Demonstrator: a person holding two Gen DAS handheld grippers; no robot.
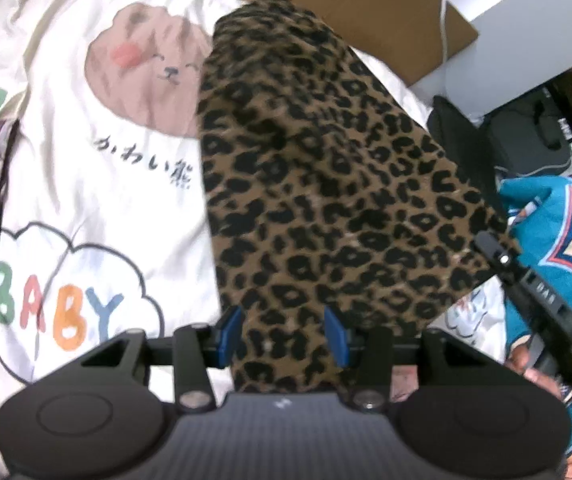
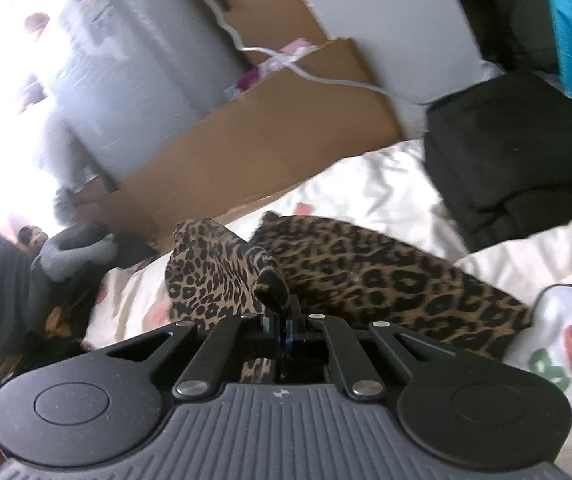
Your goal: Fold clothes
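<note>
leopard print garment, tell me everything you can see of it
The leopard print garment is tan cloth with black spots, soft and slightly fuzzy looking. It stretches lengthwise over the white printed bedsheet, with its near end raised. The left gripper has its blue fingers apart with the cloth running between them. The right gripper is shut on a bunched corner that folds upward, while the rest lies flat. What kind of garment it is cannot be told.
</note>
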